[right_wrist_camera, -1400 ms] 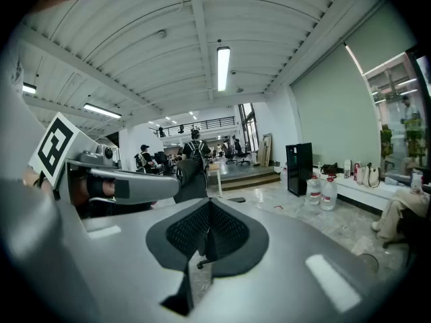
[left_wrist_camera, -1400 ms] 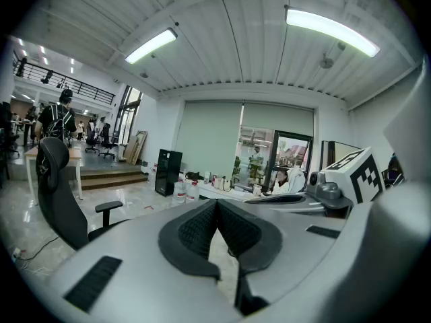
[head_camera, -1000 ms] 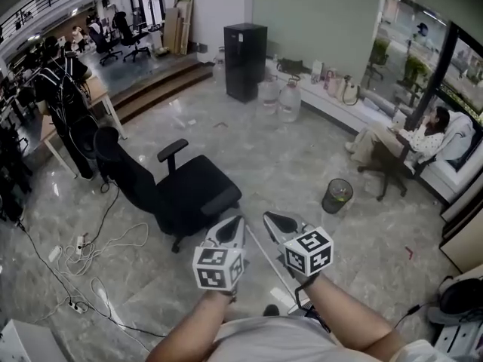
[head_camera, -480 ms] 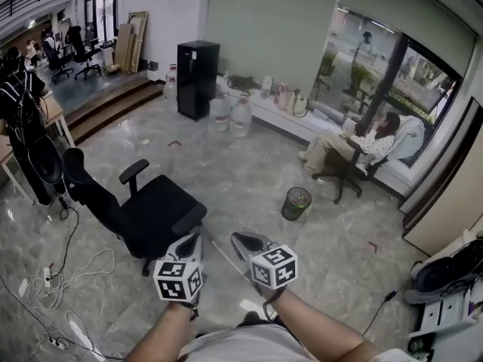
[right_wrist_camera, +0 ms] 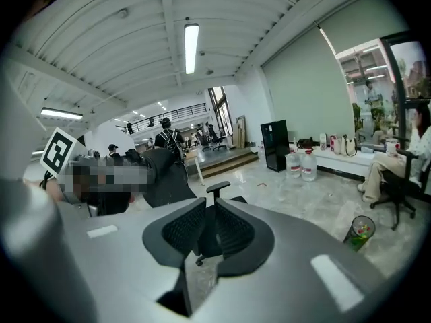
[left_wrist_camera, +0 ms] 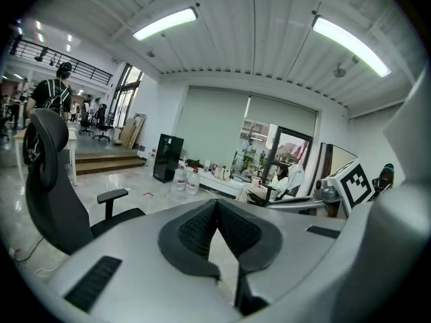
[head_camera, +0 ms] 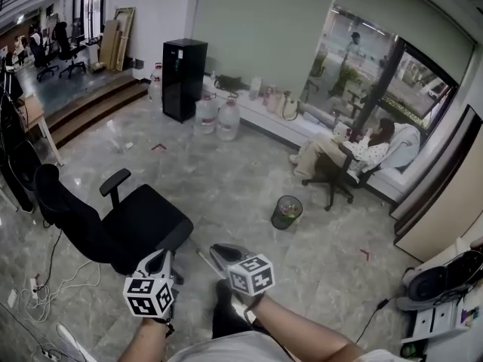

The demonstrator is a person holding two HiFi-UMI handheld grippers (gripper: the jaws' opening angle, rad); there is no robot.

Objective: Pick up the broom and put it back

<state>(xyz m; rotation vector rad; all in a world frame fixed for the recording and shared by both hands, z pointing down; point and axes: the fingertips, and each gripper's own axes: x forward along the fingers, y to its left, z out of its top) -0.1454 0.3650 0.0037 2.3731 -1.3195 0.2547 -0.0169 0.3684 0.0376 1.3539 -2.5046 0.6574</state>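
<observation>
Just in front of the office chair [head_camera: 128,228], the left gripper [head_camera: 157,259] hovers with jaws together, empty. Right of the chair, the right gripper [head_camera: 223,251] is opening, nothing between its jaws. No view shows the broom clearly.

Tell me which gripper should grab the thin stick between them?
Probably the right gripper: its empty jaws are opening and the stick runs close beside them. The left gripper is shut and farther away.

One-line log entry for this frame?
left gripper: shut, empty | right gripper: jaws opening, nothing between | office chair: ahead on floor
</observation>
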